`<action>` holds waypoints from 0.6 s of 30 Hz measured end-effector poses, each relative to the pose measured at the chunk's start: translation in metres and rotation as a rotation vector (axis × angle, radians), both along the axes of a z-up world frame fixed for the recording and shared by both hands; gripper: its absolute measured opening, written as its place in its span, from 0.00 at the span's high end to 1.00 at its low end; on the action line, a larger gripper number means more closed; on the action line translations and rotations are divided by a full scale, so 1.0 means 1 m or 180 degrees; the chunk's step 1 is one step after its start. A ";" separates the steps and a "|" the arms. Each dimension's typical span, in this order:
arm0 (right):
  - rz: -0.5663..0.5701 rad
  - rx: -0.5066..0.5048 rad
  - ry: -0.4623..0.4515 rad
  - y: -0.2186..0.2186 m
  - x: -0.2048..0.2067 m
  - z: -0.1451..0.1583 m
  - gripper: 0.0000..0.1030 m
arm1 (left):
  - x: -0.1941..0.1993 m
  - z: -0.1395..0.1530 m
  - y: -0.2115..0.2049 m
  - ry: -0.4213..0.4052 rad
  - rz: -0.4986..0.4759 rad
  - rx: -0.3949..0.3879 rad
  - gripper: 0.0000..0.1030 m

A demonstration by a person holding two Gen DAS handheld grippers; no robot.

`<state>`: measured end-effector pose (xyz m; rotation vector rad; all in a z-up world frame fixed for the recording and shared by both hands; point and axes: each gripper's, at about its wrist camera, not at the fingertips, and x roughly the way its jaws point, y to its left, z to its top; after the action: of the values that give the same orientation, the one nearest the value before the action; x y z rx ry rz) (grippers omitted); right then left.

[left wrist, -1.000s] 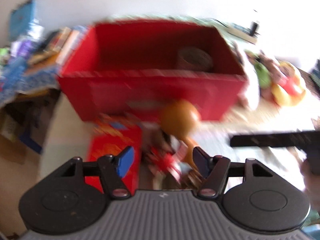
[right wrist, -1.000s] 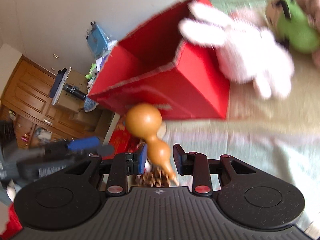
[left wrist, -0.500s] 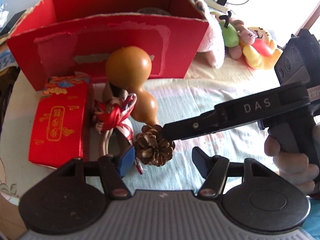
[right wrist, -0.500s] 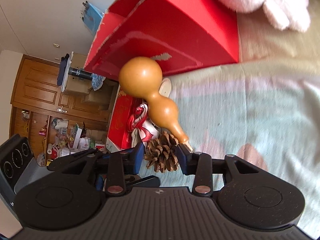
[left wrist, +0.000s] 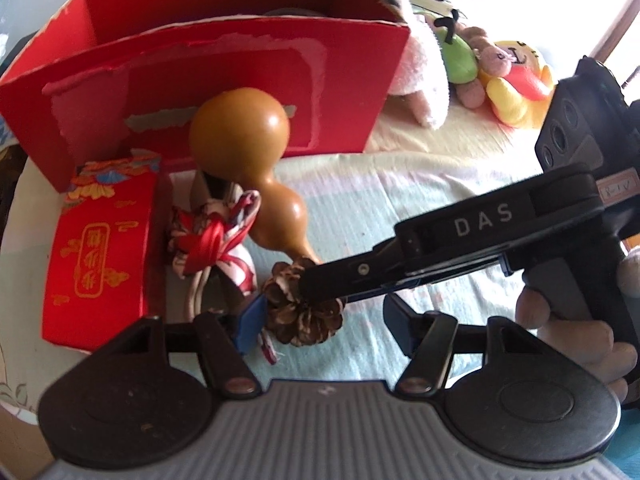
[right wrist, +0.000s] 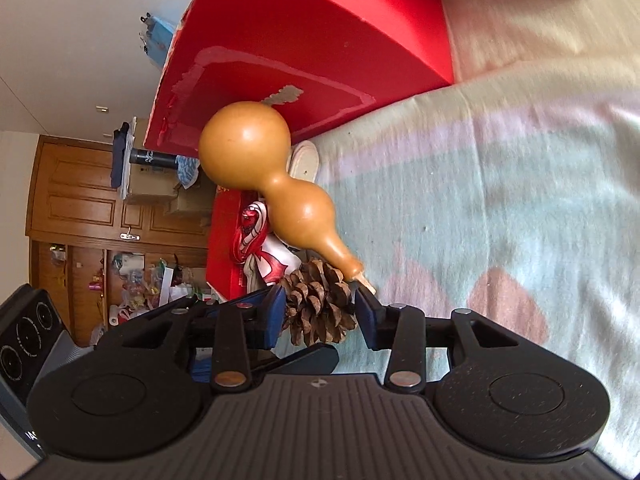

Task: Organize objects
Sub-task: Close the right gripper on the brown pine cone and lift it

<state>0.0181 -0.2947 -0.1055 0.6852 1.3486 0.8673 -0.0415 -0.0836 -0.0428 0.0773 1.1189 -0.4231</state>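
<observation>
A brown pine cone (right wrist: 320,304) lies on the pastel blanket (right wrist: 500,200). My right gripper (right wrist: 320,316) is rolled on its side and shut on it, one finger on each side of the cone. In the left wrist view that gripper (left wrist: 316,284) reaches in from the right over the pine cone (left wrist: 308,320). An orange gourd (left wrist: 240,128) stands tilted, stem down beside the cone, in front of the open red box (left wrist: 224,60). My left gripper (left wrist: 326,322) is open just short of the cone, holding nothing.
A flat red packet with gold print (left wrist: 100,256) and a patterned pouch with a red ribbon (left wrist: 216,240) lie left of the gourd. Pink (left wrist: 424,72), green (left wrist: 460,60) and yellow (left wrist: 516,88) plush toys sit right of the box. A hand (left wrist: 568,328) holds the right gripper.
A second ago the gourd's lower bulb sat between my right fingers; now the pine cone does, with the fingers a little wider. The left gripper has tilted down and come nearer, still open.
</observation>
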 end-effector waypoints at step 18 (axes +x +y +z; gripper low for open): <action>-0.0237 -0.0171 -0.0103 -0.045 -0.014 0.002 0.56 | 0.002 -0.006 -0.036 -0.0094 -0.0465 -0.0001 0.33</action>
<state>0.0045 -0.3402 -0.1034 0.6729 1.3048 0.7771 -0.0391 -0.1197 -0.0485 0.1652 1.0877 -0.5509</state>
